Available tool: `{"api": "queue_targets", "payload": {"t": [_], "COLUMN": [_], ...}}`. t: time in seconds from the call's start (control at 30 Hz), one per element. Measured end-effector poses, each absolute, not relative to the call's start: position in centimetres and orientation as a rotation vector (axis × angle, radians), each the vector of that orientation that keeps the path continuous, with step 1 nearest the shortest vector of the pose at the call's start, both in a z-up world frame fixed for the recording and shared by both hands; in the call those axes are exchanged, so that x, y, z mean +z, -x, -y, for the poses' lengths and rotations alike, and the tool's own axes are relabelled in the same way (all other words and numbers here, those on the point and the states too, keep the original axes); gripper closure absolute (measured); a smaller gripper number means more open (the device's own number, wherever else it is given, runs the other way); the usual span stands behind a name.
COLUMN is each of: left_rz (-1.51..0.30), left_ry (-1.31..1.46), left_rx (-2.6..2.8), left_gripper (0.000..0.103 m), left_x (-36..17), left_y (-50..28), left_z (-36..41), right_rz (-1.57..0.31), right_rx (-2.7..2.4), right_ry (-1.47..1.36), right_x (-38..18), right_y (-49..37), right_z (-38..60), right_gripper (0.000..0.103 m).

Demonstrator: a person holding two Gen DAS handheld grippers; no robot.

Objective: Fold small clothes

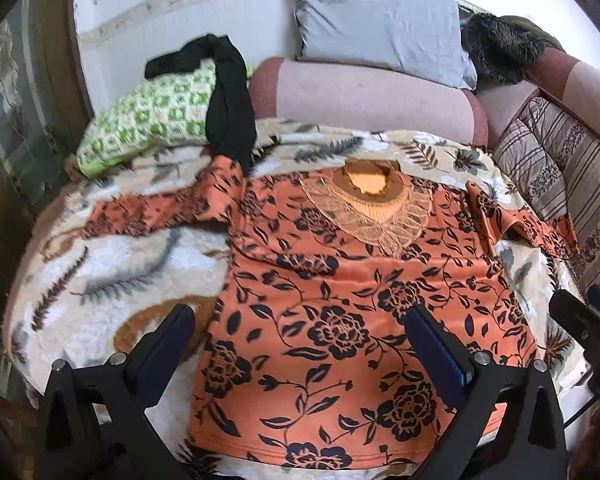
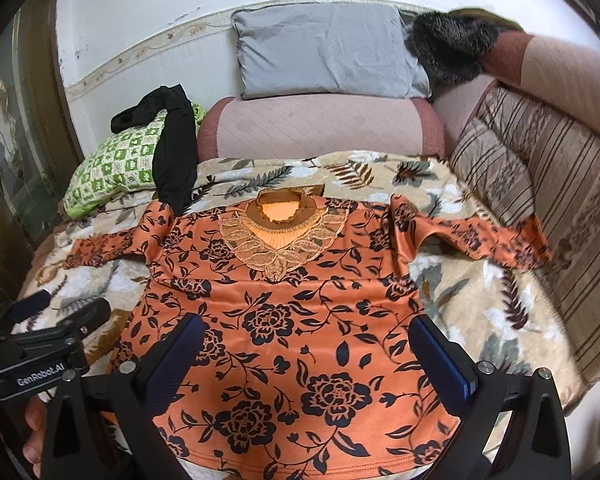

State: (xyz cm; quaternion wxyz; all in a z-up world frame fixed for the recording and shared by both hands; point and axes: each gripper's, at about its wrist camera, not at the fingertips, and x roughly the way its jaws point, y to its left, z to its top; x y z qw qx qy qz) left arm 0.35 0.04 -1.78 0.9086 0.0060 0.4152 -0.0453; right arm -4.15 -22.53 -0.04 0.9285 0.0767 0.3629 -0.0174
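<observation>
An orange top with a black flower print [image 1: 340, 304] [image 2: 284, 320] lies flat and face up on a leaf-patterned blanket [image 1: 100, 280] [image 2: 480, 300], lace collar [image 1: 376, 216] [image 2: 284, 240] at the far side and both sleeves spread outward. My left gripper [image 1: 300, 332] hovers open over the top's lower left part, its left finger above the blanket beside the edge. My right gripper [image 2: 306, 340] stands open above the lower middle of the top, nothing between its fingers. The left gripper [image 2: 60, 312] also shows at the lower left of the right wrist view.
A black garment [image 1: 228, 104] [image 2: 176, 148] drapes over a green patterned pillow [image 1: 148, 120] [image 2: 112, 164] at the far left. A pink bolster [image 1: 364, 96] and grey pillow [image 1: 380, 24] line the back. Striped cushions [image 2: 540, 184] run along the right. A dark furry item [image 2: 448, 48] lies at the back right.
</observation>
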Motion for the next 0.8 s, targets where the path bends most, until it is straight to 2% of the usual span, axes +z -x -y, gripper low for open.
{"api": "queue_targets", "payload": {"t": [0.1,0.23,0.27,0.4,0.5,0.63,0.8], "left_rz": [-0.941,-1.064,-1.091,-1.14,-1.159,-1.15,-1.101], "left_ry": [0.065,0.123,0.13,0.104,0.091,0.114,0.116], "left_rx": [-0.14,-0.141,-0.139,-0.104,-0.1,-0.099,-0.09], "left_gripper": [0.0,0.0,0.0,0.0,0.0,0.0,0.0], "left_x": [-4.3,-8.4,-9.4,-12.0,-13.1,-13.4,-13.5], "left_y": [-1.7,-3.4,-3.9,-4.9,-5.6,-6.4,-8.0], "left_z": [-1.0,-2.0,-2.1,-2.3,-2.3,-3.0,-3.3], "right_rz": [-0.769,-0.778,-0.755,-0.641,-0.543,-0.457,-0.414], "right_rx": [0.037,0.063,0.044,-0.044,-0.147,-0.302,-0.329], "right_ry": [-0.329,-0.761,-0.912,-1.202,-1.43,-1.538,-1.579], "right_x": [-2.3,-7.7,-9.5,-13.5,-16.9,-19.7,-21.5], "right_y": [3.9,3.5,3.3,1.7,-0.5,-3.1,-6.3], "right_z": [25.8,34.7,38.1,47.6,55.0,61.8,65.5], "right_gripper": [0.0,0.0,0.0,0.001,0.006,0.02,0.023]}}
